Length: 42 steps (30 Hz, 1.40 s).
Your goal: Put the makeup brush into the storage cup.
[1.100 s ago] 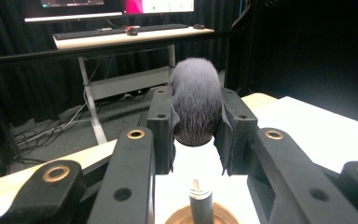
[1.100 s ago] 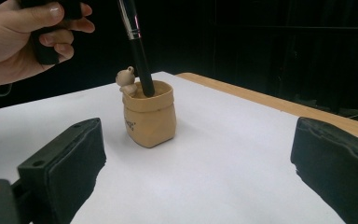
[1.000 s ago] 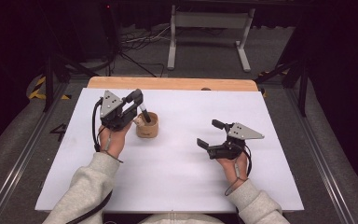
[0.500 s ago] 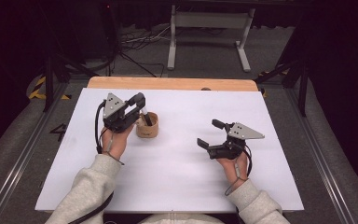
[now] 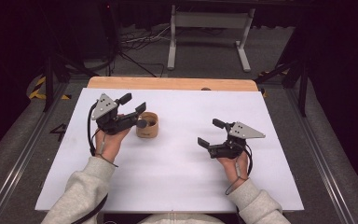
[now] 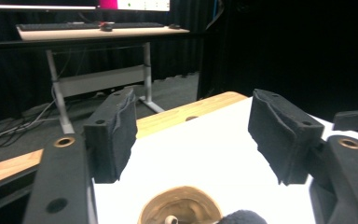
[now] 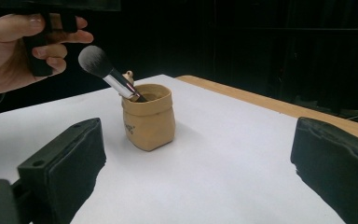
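Jaws of left gripper [image 5: 133, 103] parted, just been opening, nothing between the pads [image 6: 114, 133]; hovering over the cup [image 5: 147, 125], brush head [image 6: 243, 218] poking up just below them in the left gripper view. Brush [image 7: 108, 72] released, standing tilted in cup [image 7: 149, 116], handle down inside, bristles up and leaning toward the left hand [image 7: 16, 49]. Cup upright on white tabletop [image 5: 177, 182], left of centre, toward the far side. Jaws of right gripper [image 5: 213, 132] spread wide too, holding nothing, pointing across at the cup from well apart. Right hand [image 5: 234, 161] resting on tabletop at right. Beyond the white sheet, wooden edge [image 5: 168, 83], then floor with cables and a metal stand [image 5: 209, 28].
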### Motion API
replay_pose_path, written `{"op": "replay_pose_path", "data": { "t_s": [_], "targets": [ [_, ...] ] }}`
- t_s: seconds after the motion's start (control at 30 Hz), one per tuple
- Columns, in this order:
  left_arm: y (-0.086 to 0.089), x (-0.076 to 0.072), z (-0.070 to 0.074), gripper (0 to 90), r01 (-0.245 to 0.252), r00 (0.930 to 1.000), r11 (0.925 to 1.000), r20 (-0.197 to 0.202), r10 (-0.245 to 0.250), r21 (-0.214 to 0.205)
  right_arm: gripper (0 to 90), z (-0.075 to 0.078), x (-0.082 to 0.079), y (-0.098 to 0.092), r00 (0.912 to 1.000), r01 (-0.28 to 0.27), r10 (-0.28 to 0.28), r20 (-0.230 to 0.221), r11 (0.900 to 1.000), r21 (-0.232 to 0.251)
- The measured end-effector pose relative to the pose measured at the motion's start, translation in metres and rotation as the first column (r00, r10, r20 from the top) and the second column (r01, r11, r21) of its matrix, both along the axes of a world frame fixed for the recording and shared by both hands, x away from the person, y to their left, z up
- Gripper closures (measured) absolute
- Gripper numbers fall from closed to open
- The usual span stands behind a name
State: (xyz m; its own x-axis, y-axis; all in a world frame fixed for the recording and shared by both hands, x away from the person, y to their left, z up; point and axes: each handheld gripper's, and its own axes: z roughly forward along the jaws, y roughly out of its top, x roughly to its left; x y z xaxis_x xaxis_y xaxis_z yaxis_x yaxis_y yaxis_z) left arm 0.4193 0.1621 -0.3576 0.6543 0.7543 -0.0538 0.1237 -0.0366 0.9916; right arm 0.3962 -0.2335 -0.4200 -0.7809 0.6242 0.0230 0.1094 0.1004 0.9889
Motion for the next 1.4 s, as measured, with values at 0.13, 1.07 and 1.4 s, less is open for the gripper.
{"op": "replay_pose_path", "data": {
  "t_s": [0.13,1.07,1.4],
  "targets": [
    [0.008,-0.006,0.002,26.6,0.019,0.9998,0.9997,-0.001,-0.019,-0.017,3.2,0.001,0.000,-0.001,1.0000,-0.001,0.001,-0.002,1.0000,0.002],
    [0.044,-0.049,-0.010,2.2,0.109,0.9938,0.9940,0.019,-0.109,0.007,1.9,0.011,-0.012,-0.033,0.9998,-0.014,0.015,0.016,0.9990,-0.041],
    [0.053,-0.059,-0.027,1.2,0.131,0.9914,0.9914,-0.003,-0.131,0.001,1.9,0.006,-0.018,-0.038,0.9997,-0.024,0.024,0.003,0.9979,-0.060]
  ]
}}
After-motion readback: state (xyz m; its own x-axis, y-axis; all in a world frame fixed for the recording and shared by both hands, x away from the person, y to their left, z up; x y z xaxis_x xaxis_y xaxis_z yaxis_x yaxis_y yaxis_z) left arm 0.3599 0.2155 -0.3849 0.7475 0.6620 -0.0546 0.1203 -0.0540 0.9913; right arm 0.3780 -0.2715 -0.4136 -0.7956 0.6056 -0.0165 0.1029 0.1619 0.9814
